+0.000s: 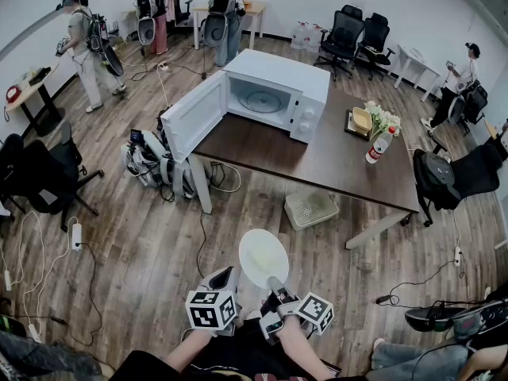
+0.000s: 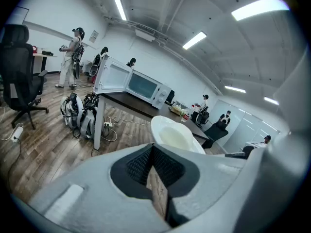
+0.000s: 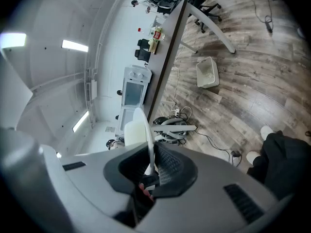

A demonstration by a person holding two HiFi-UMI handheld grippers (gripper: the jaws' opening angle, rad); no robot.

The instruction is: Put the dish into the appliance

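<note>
A white dish (image 1: 263, 258) hangs low over the wooden floor, and my right gripper (image 1: 275, 284) is shut on its near rim. In the right gripper view the dish (image 3: 138, 130) stands edge-on between the pads. My left gripper (image 1: 225, 276) sits just left of the dish, shut with nothing in it. Seen from the left gripper view, the dish (image 2: 176, 136) rises beyond the closed jaws (image 2: 151, 148). The white microwave (image 1: 274, 95) stands on the far left part of the brown table (image 1: 333, 161), and its door (image 1: 193, 116) is swung wide open to the left.
Bags and cables (image 1: 155, 165) lie by the table's left leg. A white basket (image 1: 311, 207) is on the floor under the table. A bottle (image 1: 379, 145) and flowers (image 1: 381, 119) stand on the table's right side. Office chairs and several people are around the room.
</note>
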